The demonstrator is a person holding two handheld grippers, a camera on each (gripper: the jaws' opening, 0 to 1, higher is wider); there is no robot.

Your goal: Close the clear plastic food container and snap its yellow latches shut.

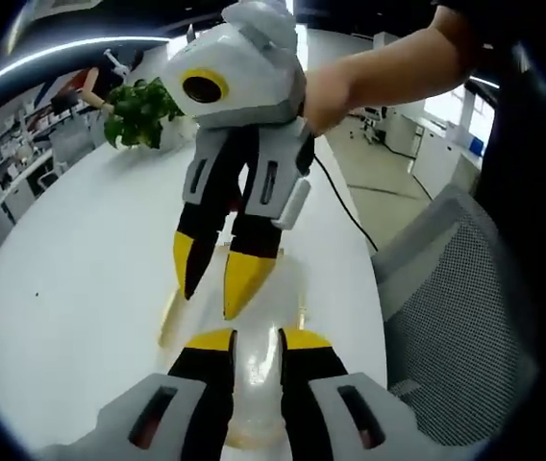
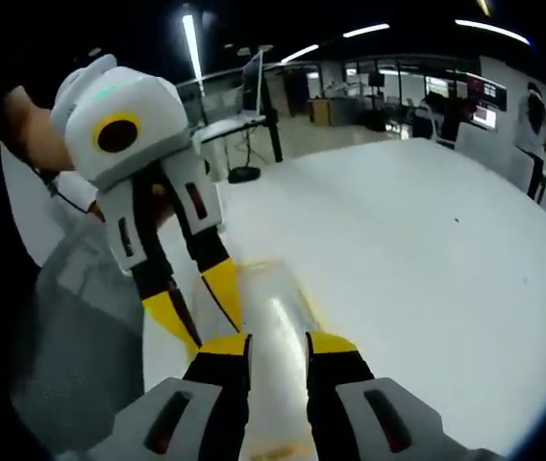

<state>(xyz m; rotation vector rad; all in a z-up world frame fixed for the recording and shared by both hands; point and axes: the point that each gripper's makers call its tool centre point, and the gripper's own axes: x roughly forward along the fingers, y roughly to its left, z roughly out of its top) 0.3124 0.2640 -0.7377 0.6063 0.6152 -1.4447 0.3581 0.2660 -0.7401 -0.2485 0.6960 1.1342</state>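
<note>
In the left gripper view, the white round-edged table (image 1: 81, 279) runs off the picture at left and bottom, with bare surface on that side. A leafy green potted plant (image 1: 140, 110) stands at its far end, its pot too blurred to make out. The left gripper (image 1: 257, 338), grey-bodied with black jaws tipped in yellow, rises from the bottom edge; its 2 jaws stand a narrow gap apart, and the clear plastic food container (image 1: 254, 384) shows pale between them. Whether the tips press on the container or merely straddle it cannot be told. The container is washed out by glare and largely hidden by both tools; its yellow latches cannot be picked out with any certainty. The right gripper (image 1: 220, 283), white-housed with black and yellow jaws, points down over the container's far part, jaws slightly parted, held by a person's hand (image 1: 326, 96). At right, a grey mesh office chair (image 1: 465, 317) sits just beside the table edge.

In the right gripper view, the left gripper (image 2: 206, 312) comes in from upper left, tips down at the container (image 2: 273, 317). The right gripper (image 2: 278, 346) has its 2 jaws set a narrow gap apart astride the container; contact cannot be judged. The table (image 2: 427, 250) is open to the right.
</note>
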